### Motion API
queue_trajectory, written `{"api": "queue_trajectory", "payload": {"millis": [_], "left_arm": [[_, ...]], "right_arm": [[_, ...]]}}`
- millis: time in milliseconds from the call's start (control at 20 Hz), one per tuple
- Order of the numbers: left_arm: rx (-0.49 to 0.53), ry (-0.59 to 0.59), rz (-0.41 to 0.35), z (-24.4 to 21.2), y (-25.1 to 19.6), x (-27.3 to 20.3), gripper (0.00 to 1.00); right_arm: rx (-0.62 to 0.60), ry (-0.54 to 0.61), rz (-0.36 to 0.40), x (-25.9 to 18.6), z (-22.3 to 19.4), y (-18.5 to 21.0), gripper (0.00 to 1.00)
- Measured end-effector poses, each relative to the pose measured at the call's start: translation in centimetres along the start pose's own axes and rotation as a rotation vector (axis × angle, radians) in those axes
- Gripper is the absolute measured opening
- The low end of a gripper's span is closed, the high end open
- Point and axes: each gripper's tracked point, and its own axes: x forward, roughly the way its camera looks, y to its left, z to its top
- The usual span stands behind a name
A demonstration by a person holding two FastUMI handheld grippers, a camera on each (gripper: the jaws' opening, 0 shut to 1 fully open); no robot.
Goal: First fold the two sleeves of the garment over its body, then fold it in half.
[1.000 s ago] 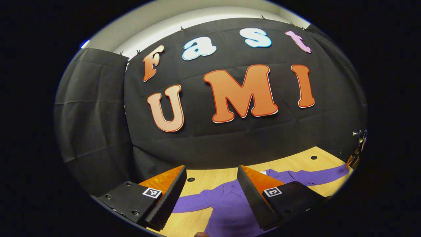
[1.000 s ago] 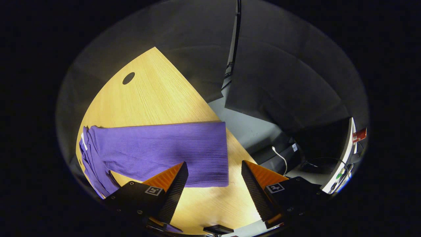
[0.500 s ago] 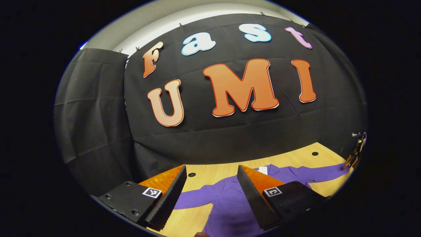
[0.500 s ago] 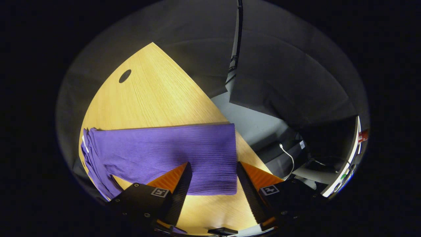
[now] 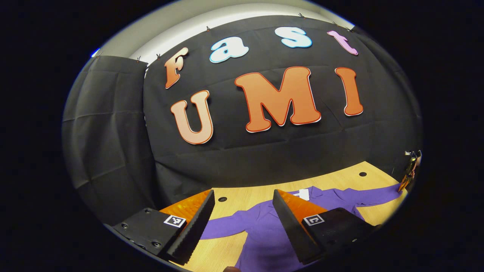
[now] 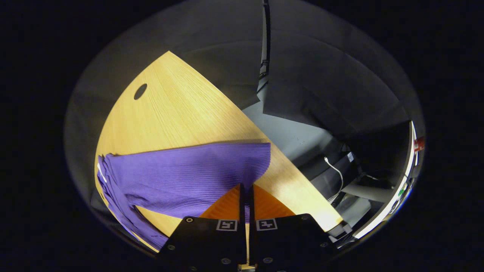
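Purple ribbed garment (image 5: pixel 264 230) lies flat on the wooden table (image 6: pixel 177 113), sleeves spread. Right gripper (image 6: pixel 246 189) has its 2 fingers pinched together on the cuff end of the right sleeve (image 6: pixel 196 177). Left gripper (image 5: pixel 242 211) hovers above the body, fingers wide apart, holding nothing. Judgement: lift the cuff only slightly, carry it across the body, keep the fold line straight.

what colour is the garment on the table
Purple garment, ribbed; clearest in the right gripper view.
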Motion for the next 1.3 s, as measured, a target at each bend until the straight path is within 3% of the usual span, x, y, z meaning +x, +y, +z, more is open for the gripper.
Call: {"api": "queue_trajectory", "payload": {"millis": [200, 500, 850, 1300], "left_arm": [[-0.012, -0.011, -0.023, -0.3, 1.3, 0.6, 1.00], [-0.041, -0.030, -0.072, -1.0, 3.6, 1.9, 0.96], [-0.085, -0.044, -0.084, -1.8, 7.7, 3.1, 0.96], [-0.124, -0.051, -0.050, -3.0, 14.0, 3.8, 0.96]], "right_arm": [[0.006, -0.053, 0.066, -3.7, 0.1, 2.7, 0.04], [-0.048, -0.139, 0.160, -10.7, -0.7, 9.0, 0.04], [-0.190, -0.238, 0.244, -19.5, -2.7, 18.2, 0.04], [-0.360, -0.298, 0.318, -26.2, -7.7, 28.8, 0.03]]}}
